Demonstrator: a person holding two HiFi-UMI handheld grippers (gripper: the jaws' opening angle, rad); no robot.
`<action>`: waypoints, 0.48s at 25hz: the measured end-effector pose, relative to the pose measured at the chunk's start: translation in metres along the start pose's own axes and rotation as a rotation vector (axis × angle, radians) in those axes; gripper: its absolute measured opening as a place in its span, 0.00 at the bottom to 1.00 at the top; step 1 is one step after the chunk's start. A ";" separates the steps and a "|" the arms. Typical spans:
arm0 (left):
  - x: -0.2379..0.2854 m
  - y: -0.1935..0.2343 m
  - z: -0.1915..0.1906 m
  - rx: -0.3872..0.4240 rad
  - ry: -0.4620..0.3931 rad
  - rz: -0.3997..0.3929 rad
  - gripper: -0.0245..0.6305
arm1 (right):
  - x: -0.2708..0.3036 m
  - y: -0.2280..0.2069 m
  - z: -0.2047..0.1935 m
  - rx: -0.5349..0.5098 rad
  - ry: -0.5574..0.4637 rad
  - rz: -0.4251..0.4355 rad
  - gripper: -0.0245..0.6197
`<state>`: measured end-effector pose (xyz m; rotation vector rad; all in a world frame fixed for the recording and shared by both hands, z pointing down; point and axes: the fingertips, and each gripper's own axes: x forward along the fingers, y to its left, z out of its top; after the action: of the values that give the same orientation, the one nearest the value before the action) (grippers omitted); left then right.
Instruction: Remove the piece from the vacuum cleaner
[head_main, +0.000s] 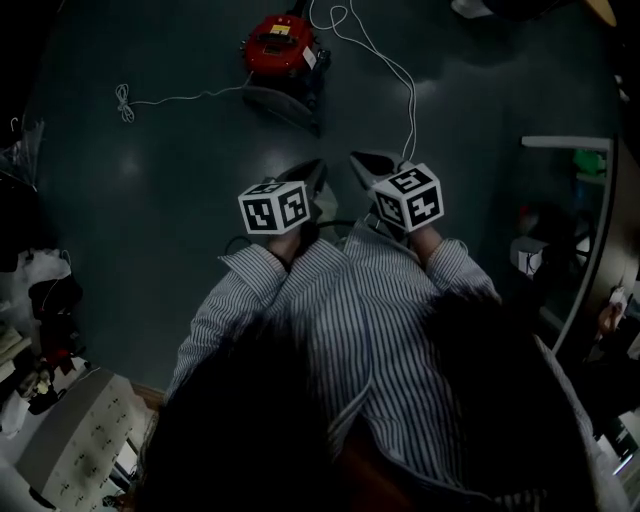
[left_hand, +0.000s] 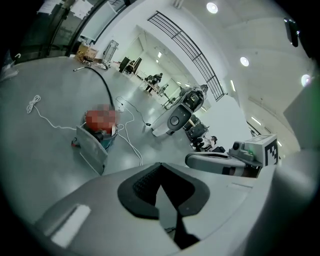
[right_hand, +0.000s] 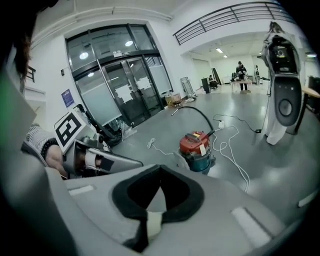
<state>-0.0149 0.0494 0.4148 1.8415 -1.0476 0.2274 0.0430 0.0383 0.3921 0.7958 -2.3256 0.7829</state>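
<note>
A red vacuum cleaner (head_main: 283, 48) stands on the grey floor well ahead of me, with a flat grey piece (head_main: 285, 105) leaning against its near side. The left gripper view shows the vacuum cleaner (left_hand: 100, 122) and the grey piece (left_hand: 91, 148) at left; the right gripper view shows the vacuum cleaner (right_hand: 196, 145) at centre. My left gripper (head_main: 318, 175) and right gripper (head_main: 362, 165) are held side by side at waist height, far short of the vacuum. Both are shut with nothing between their jaws: left gripper (left_hand: 161, 167), right gripper (right_hand: 160, 170).
A white power cord (head_main: 400, 70) snakes across the floor from the vacuum toward me. A shelf unit (head_main: 580, 230) stands at right, clutter (head_main: 50, 330) at left. A tall white robot (right_hand: 282, 90) and glass doors (right_hand: 115, 85) lie beyond.
</note>
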 end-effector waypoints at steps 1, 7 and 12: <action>0.004 0.008 0.012 0.002 0.010 0.002 0.05 | 0.009 -0.004 0.013 0.013 -0.006 -0.002 0.04; 0.036 0.039 0.056 -0.016 0.077 -0.004 0.05 | 0.051 -0.034 0.059 0.044 0.003 -0.030 0.04; 0.062 0.063 0.063 -0.079 0.131 0.005 0.05 | 0.079 -0.056 0.061 0.089 0.068 -0.016 0.04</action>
<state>-0.0409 -0.0472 0.4581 1.7290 -0.9575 0.3013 0.0090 -0.0674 0.4220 0.8118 -2.2349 0.8976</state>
